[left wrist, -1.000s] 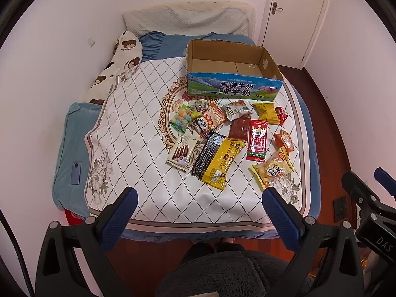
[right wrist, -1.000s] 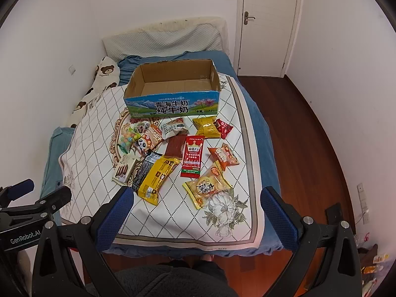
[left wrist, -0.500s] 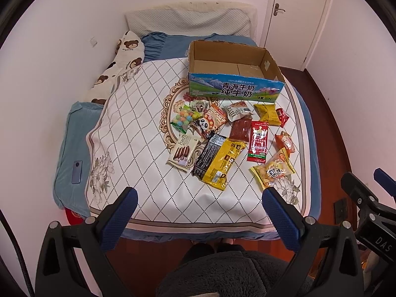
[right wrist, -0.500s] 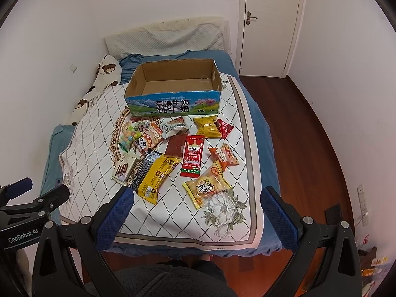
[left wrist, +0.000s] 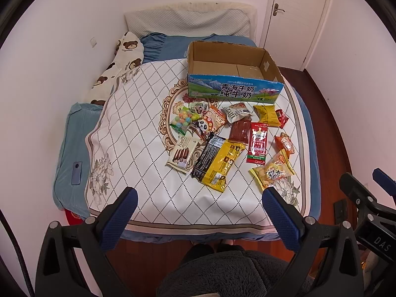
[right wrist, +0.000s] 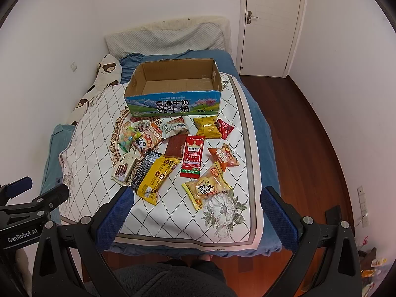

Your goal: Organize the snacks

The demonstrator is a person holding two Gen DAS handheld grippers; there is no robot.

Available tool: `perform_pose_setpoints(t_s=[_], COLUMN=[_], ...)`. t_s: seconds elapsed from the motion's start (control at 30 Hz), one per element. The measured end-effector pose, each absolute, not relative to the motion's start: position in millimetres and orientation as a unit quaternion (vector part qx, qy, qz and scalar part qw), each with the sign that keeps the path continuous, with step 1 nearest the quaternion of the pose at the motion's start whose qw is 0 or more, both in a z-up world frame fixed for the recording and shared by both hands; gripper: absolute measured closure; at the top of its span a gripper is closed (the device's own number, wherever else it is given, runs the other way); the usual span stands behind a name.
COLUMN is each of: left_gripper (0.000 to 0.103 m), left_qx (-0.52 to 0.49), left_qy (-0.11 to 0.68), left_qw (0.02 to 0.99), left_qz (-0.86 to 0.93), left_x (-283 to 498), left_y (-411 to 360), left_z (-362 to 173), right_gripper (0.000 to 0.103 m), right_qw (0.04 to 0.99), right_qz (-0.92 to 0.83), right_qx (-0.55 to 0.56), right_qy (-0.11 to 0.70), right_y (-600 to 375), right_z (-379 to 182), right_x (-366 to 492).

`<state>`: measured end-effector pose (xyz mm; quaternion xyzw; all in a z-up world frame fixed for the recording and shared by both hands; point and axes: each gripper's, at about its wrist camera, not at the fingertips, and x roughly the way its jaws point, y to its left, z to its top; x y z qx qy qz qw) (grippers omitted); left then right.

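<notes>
Closest to the camera is a person's dark fuzzy top (left wrist: 222, 272), low in both views. Just past it the left gripper (left wrist: 198, 198) hangs over the foot of the bed with its two blue-tipped black fingers (left wrist: 122, 212) far apart and nothing between them. The right gripper (right wrist: 196, 196) is beside it, and its blue-tipped fingers (right wrist: 276, 211) are wide apart and hold nothing too.

The bed has a blue sheet (right wrist: 257, 128), and on top lies a white mat with a dark diamond pattern and grey flowers (left wrist: 138, 148). The snacks lie in a loose heap on the middle of this mat, well past both grippers.

Nearest is a yellow bag of round biscuits (right wrist: 206, 188), close to a flower print. To its left lies a long yellow packet (right wrist: 157, 175) that touches a long black packet (right wrist: 143, 167). Left of those is a white packet of chocolate wafers (left wrist: 182, 152). A tall red packet with a green bottom edge (right wrist: 193, 157) lies in the middle, with a small orange bag (right wrist: 224, 157) on its right and a flat dark red packet (right wrist: 175, 146) on its left.

Farther on lie a clear bag of coloured candy balls (left wrist: 184, 121), an orange panda bag (left wrist: 210, 122), a white and grey bag (right wrist: 174, 127), a yellow crinkled bag (right wrist: 208, 127) and a small red packet (right wrist: 224, 128).

Behind the snacks stands an open brown cardboard box with a blue printed front (right wrist: 173, 105). Nothing shows inside it. Past the box are a blue pillow (left wrist: 173, 44), a white bear-print pillow (left wrist: 123, 57) by the wall, a grey padded headboard (right wrist: 168, 37) and a white door (right wrist: 269, 24).
</notes>
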<state>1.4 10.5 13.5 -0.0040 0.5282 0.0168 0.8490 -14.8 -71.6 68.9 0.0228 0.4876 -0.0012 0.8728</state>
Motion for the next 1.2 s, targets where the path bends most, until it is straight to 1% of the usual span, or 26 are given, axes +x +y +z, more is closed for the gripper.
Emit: perform_pose_setpoints(t_s=[0.4, 0.57, 0.67, 0.77, 1.0, 1.2], left_gripper=[0.000, 0.000, 0.000, 0.000, 0.000, 0.000], left_qx=[-0.005, 0.012, 0.045, 0.096, 0.138, 0.169], left_qy=[0.532, 0.525, 0.525, 0.539, 0.609, 0.656], left_qw=[0.847, 0.850, 0.847, 0.833, 0.780, 0.736], left_qz=[0.017, 0.045, 0.069, 0.081, 0.043, -0.015], left_x=[5.2, 23.5, 39.9, 63.7, 122.1, 169.8], left_y=[8.9, 14.5, 18.6, 20.5, 10.7, -18.6], left_z=[11.8, -5.3, -29.6, -66.8, -155.7, -224.4], right_gripper=[0.000, 0.000, 0.000, 0.000, 0.000, 0.001], right_qw=[0.868, 0.852, 0.831, 0.804, 0.720, 0.674], right_qz=[0.004, 0.002, -0.007, -0.023, -0.085, -0.125], right_qx=[0.032, 0.070, 0.103, 0.151, 0.274, 0.299], right_qy=[0.495, 0.519, 0.546, 0.574, 0.631, 0.664], right_y=[-71.8, -83.0, -94.6, -110.8, -138.0, -127.4], right_z=[65.0, 40.7, 6.5, -36.6, -164.5, -240.5], right_x=[-4.9, 10.1, 26.1, 44.8, 97.6, 126.8])
